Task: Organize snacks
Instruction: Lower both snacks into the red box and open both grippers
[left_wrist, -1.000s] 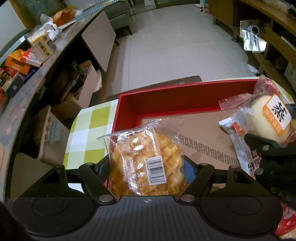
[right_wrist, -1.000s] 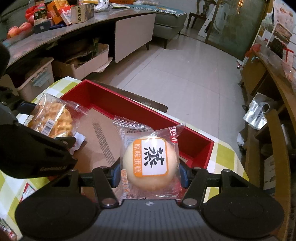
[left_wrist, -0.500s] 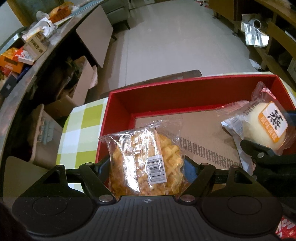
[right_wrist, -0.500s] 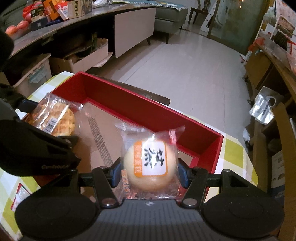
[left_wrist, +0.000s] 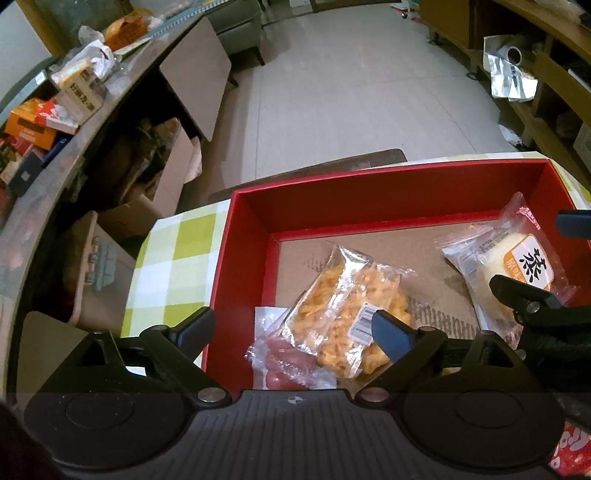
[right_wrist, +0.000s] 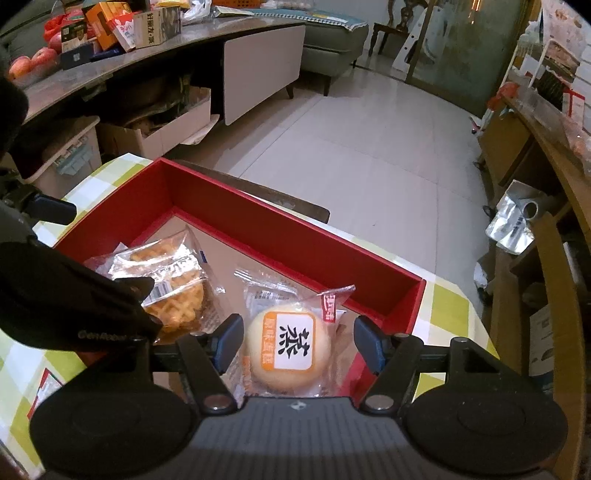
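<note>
My left gripper (left_wrist: 291, 332) hung over the near left corner of the red box (left_wrist: 388, 184), its fingers (left_wrist: 391, 334) wide; they had just been opening, and neither pad pressed on anything. The waffle packet (left_wrist: 343, 310) lay tilted on the brown cardboard liner (left_wrist: 406, 254) inside the box, its near end resting over a clear packet with something red in it (left_wrist: 280, 362). One left finger stood in front of the waffle's barcode corner; I could not tell whether it touched. My right gripper (right_wrist: 299, 345) sat over the box's near right part, fingers (right_wrist: 229, 343) part-way apart and just been opening too. The steamed cake packet (right_wrist: 288, 343), round and pale with an orange-and-white label, lay between them on the liner, a gap showing on each side. Under it lay a second flat clear packet (right_wrist: 269, 291), only its far edge in view. Waffle and cake lay well apart in the box. The box rested on a green-and-white checked cloth (left_wrist: 173, 266) covering the worktop.
</note>
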